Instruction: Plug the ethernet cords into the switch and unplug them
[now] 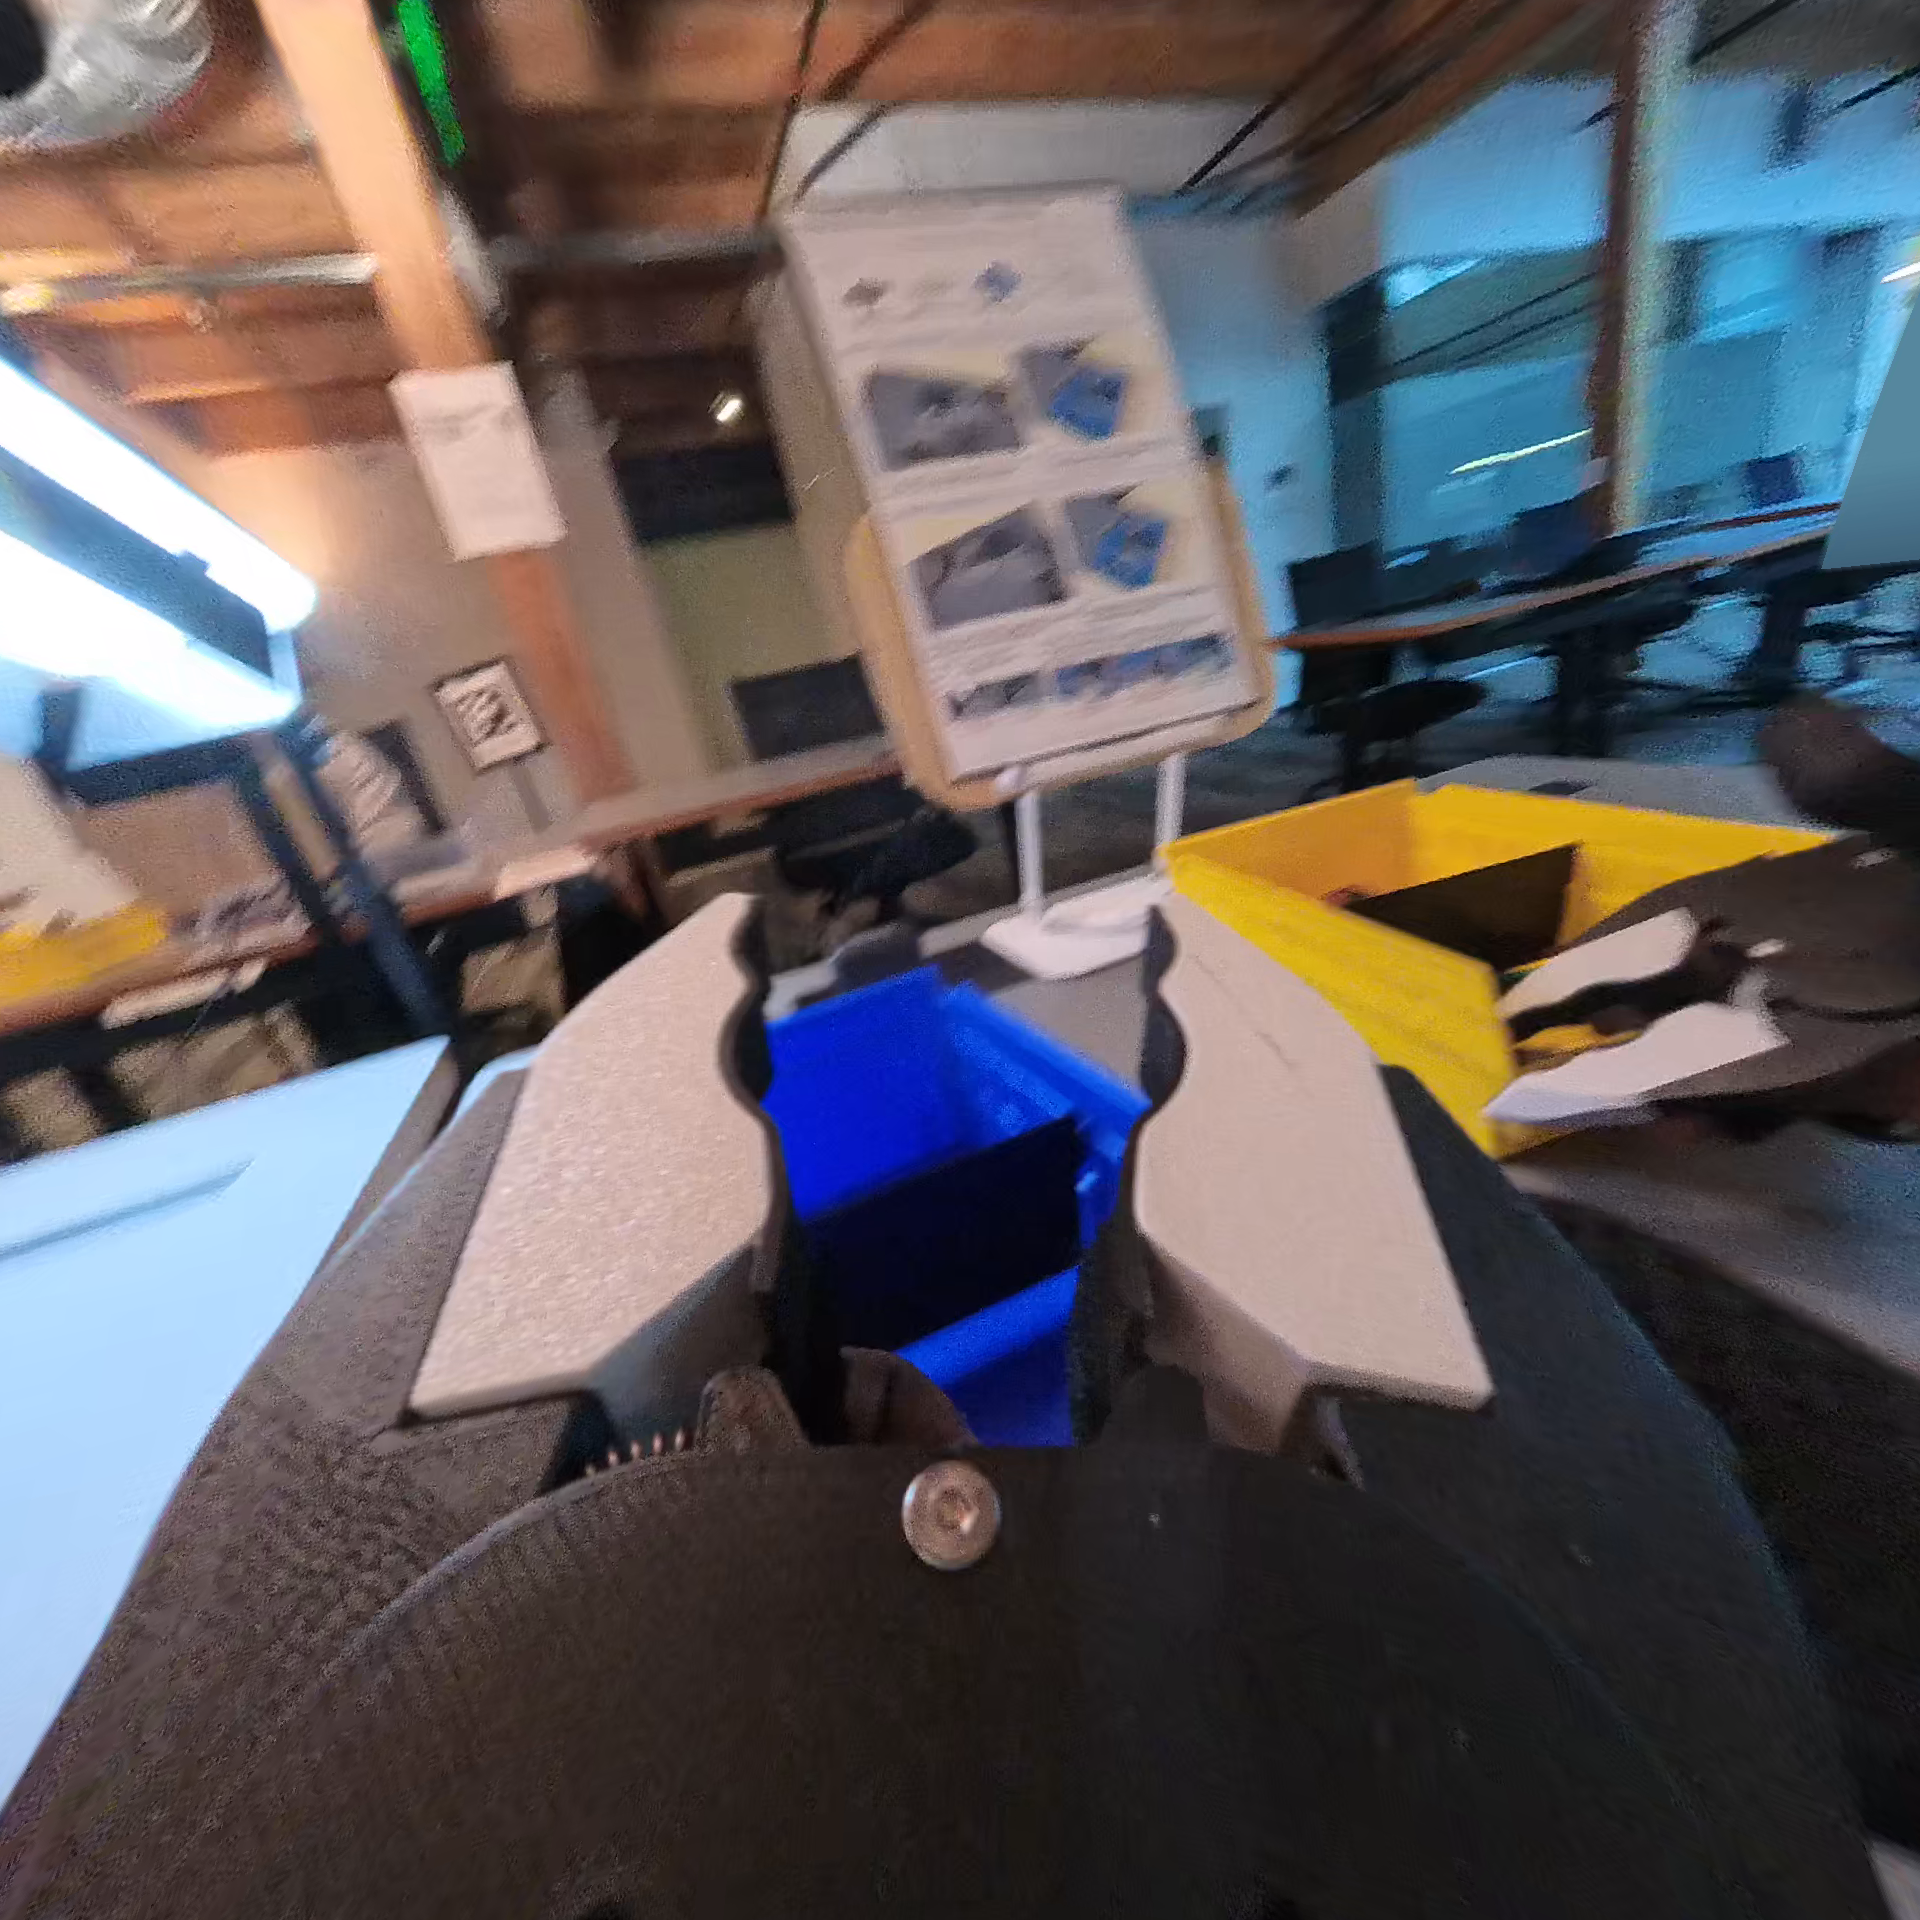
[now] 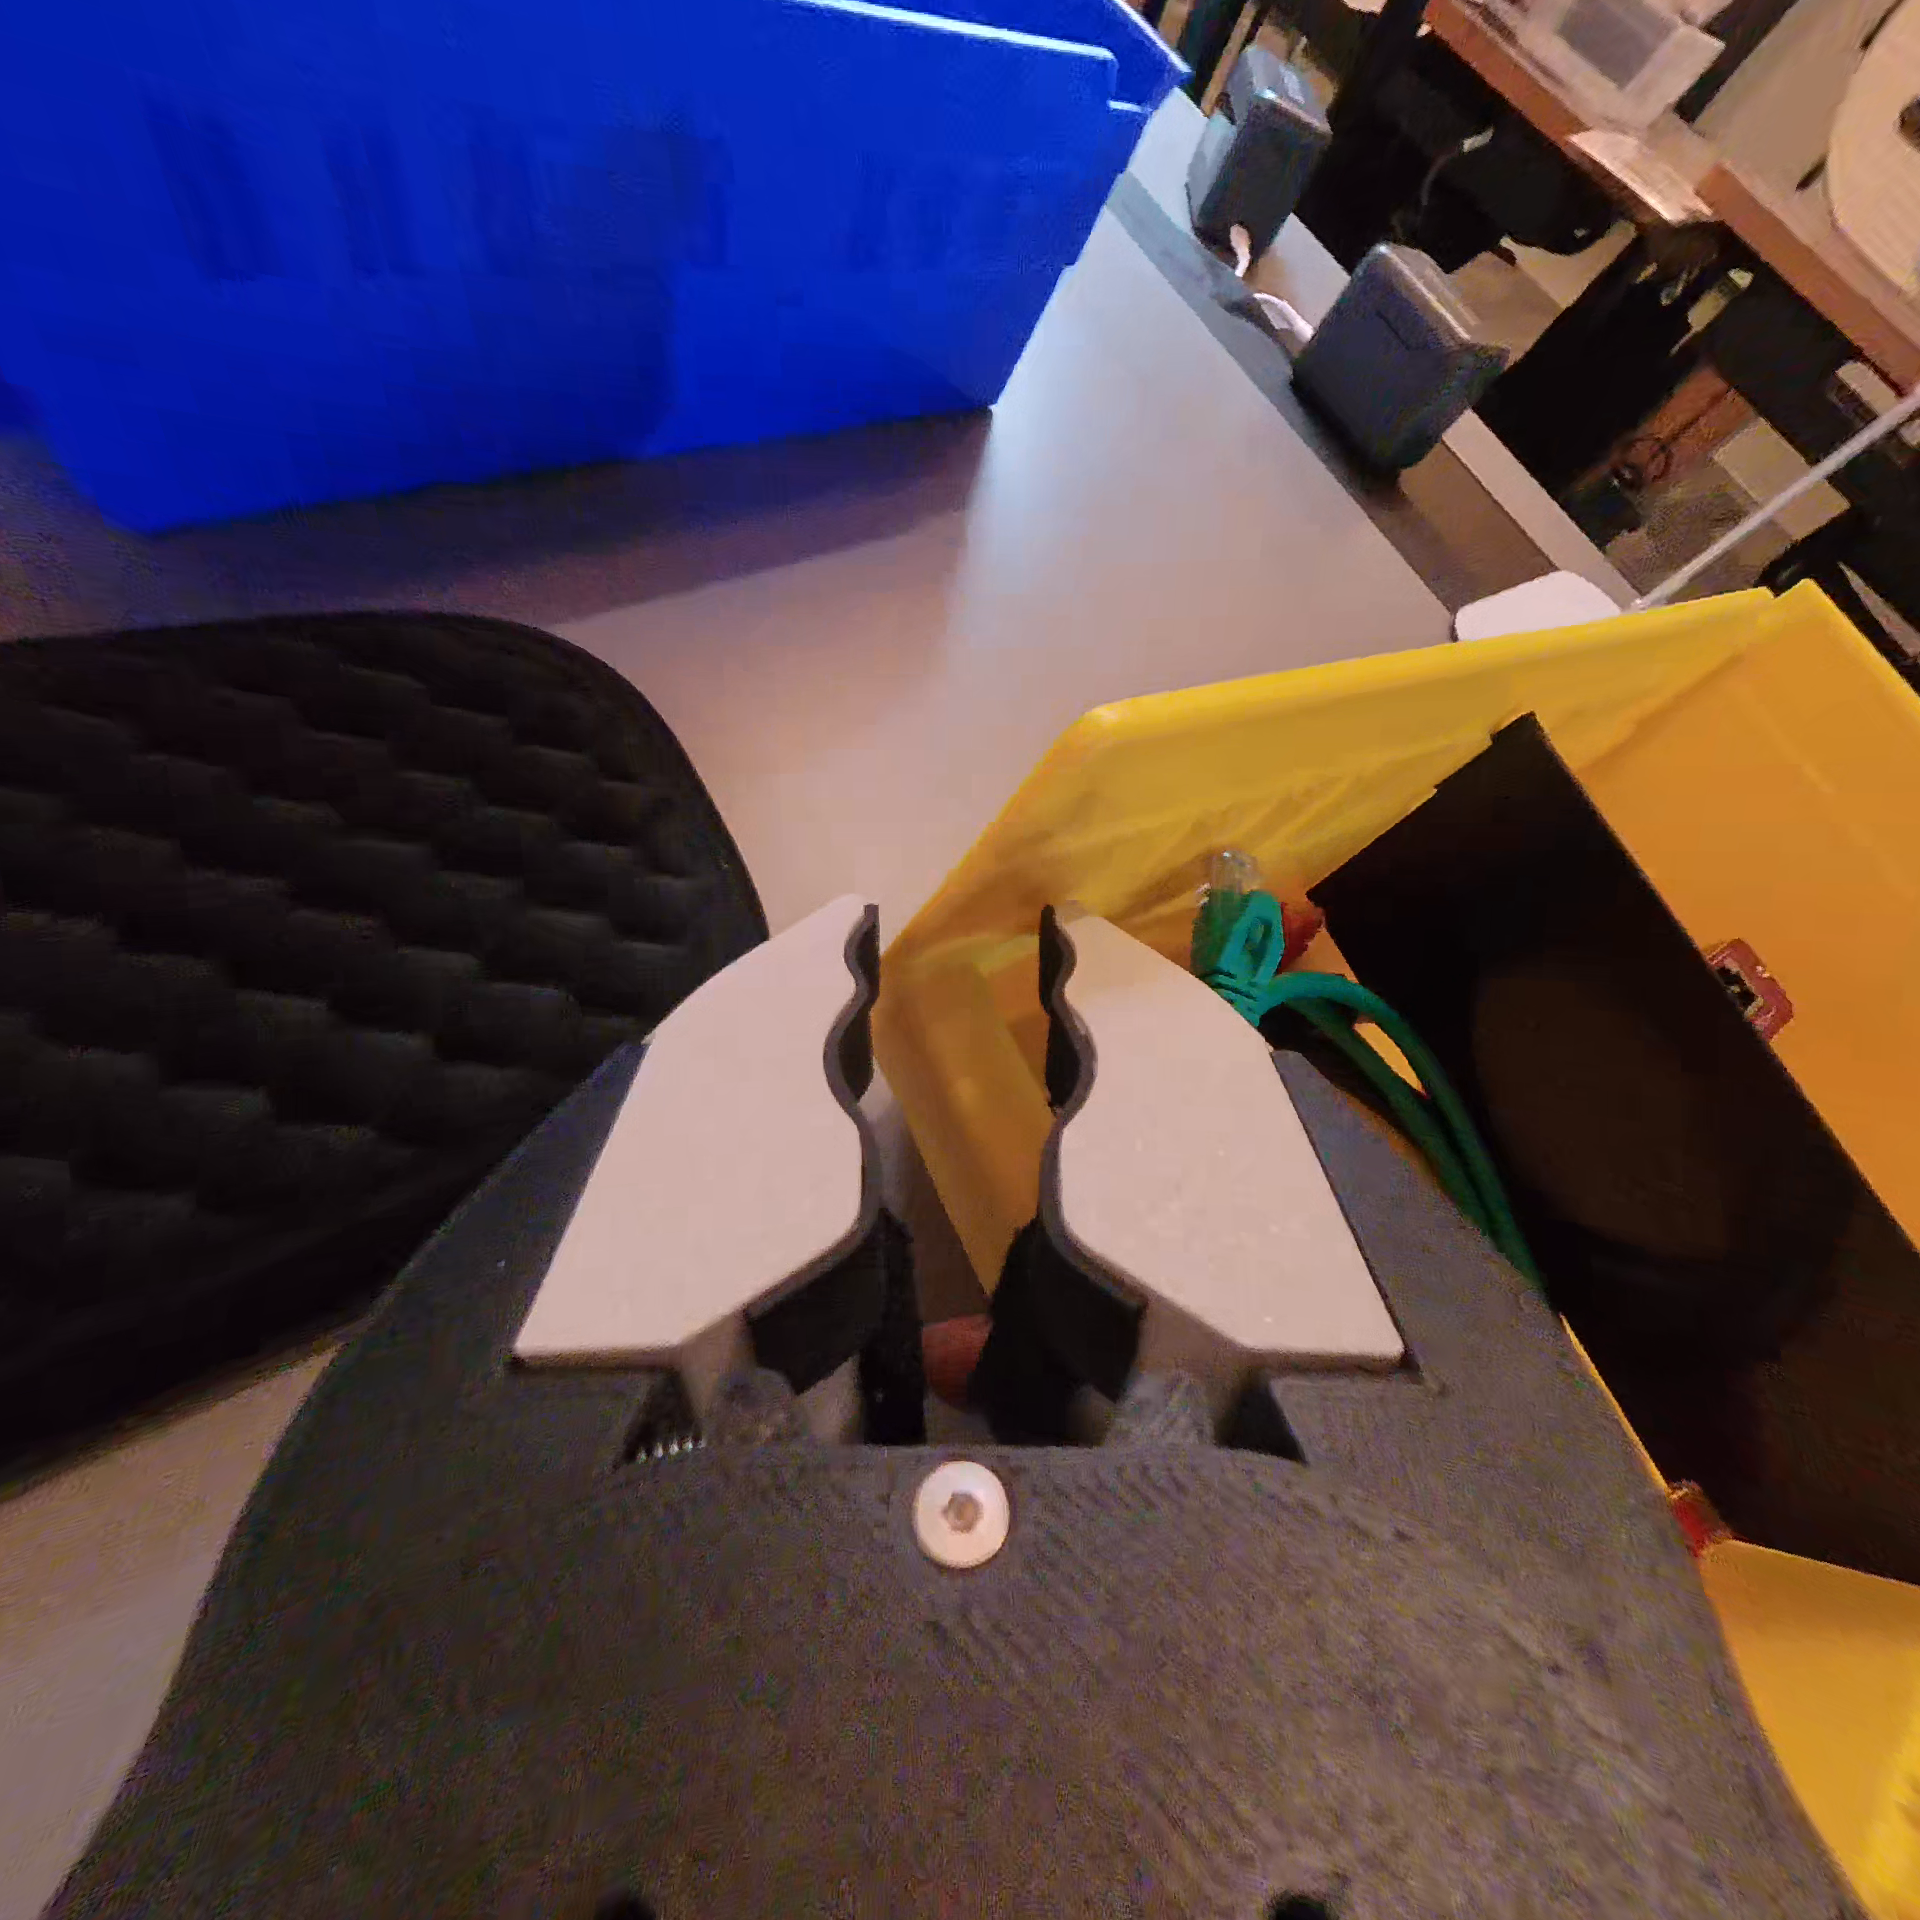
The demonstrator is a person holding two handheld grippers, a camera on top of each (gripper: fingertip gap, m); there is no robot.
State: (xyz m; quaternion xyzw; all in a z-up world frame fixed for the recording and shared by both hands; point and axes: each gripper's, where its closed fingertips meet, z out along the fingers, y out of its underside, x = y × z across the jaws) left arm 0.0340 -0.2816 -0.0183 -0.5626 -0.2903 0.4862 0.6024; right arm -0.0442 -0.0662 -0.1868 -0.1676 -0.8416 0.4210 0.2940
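A green ethernet cord [image 2: 1382,1049] lies in the yellow bin [image 2: 1195,769], its clear plug [image 2: 1234,871] pointing up beside a black divider [image 2: 1579,1060]. A small red piece with a port-like opening [image 2: 1751,997] sticks out past the divider. I see no switch that I can make out. My right gripper [image 2: 956,935] is open and empty, over the bin's near corner, left of the green plug. It also shows in the left wrist view [image 1: 1501,1055] at the yellow bin [image 1: 1340,935]. My left gripper [image 1: 956,925] is open and empty, raised above a blue bin [image 1: 925,1049].
A black foam mat [image 2: 312,935] lies on the grey table [image 2: 987,623] left of the right gripper. The blue bin [image 2: 520,260] stands beyond it. Two grey boxes [image 2: 1392,353] sit at the table's far edge. A picture sheet on a white stand [image 1: 1029,488] rises behind the bins. Left tips to right tips: about 30 cm.
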